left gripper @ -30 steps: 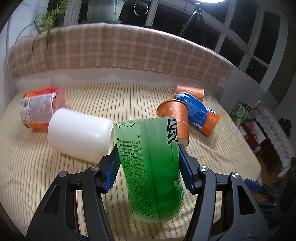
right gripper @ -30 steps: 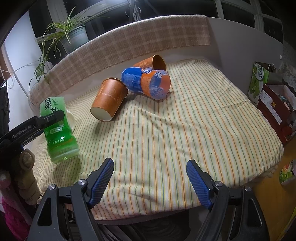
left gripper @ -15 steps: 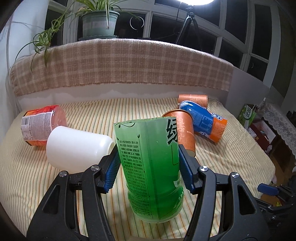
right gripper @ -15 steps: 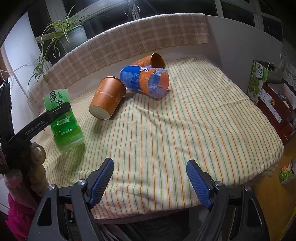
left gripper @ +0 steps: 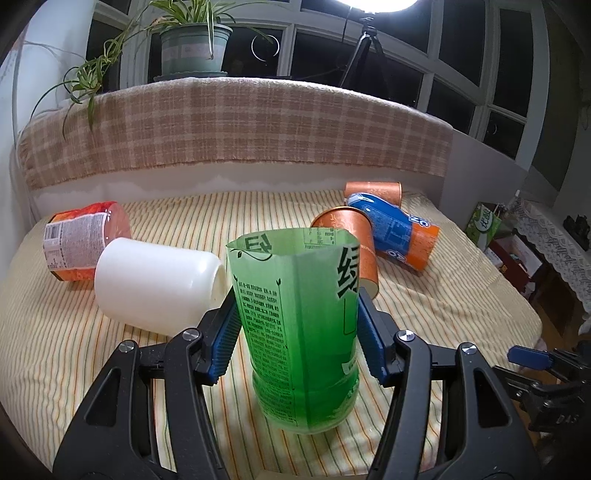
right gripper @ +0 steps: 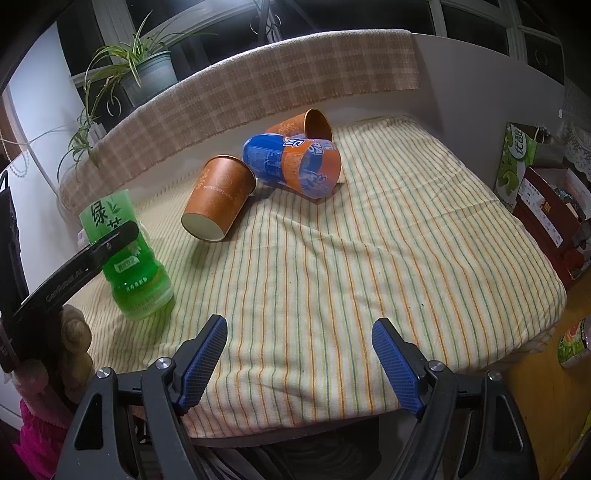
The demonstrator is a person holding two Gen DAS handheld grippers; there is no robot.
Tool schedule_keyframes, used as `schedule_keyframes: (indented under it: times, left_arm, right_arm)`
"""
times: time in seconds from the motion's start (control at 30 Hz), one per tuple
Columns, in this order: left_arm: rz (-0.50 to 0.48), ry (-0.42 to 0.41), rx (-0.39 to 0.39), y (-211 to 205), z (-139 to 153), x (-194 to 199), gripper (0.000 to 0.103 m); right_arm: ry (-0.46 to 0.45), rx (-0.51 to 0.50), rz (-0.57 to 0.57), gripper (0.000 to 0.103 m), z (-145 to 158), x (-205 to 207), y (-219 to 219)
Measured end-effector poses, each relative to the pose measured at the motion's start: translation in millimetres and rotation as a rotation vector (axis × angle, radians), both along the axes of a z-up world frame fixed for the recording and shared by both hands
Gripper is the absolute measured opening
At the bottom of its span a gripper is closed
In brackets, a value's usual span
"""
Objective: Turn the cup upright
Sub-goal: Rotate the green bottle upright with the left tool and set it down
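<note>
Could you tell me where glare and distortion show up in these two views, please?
Left wrist: a lamp blows out the top edge, and the fisheye bows the plaid ledge. Right wrist: dimmer, dark corners, the striped cloth curves, and the green cup casts a soft shadow.

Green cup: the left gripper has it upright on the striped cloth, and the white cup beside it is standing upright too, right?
Not quite. The left wrist view shows the white cup lying on its side. The green cup is upright on the striped cloth, held by the left gripper.
</note>
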State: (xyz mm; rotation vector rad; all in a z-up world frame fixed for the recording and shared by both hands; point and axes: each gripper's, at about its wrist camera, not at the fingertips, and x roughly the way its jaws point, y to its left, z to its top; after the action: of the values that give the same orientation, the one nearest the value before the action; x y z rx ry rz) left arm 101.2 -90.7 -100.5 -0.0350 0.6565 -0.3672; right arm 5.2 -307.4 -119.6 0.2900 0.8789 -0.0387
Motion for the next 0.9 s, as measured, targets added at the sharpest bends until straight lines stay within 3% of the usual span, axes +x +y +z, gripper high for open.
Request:
schedule_keyframes:
  times: [0.67,0.9]
  left_arm:
    - [-0.041,0.078,-0.028,10.5,-4.1,-19.5,0.060]
    - [-0.056,0.098,-0.033,14.6,-4.3,-22.6,0.074]
  right_arm:
    - [-0.012,-0.007,0.023,0.083,5.5,-4.0,13.3]
    - [-0.018,-0.014,0.032,0.083,7.8,-3.4,18.2]
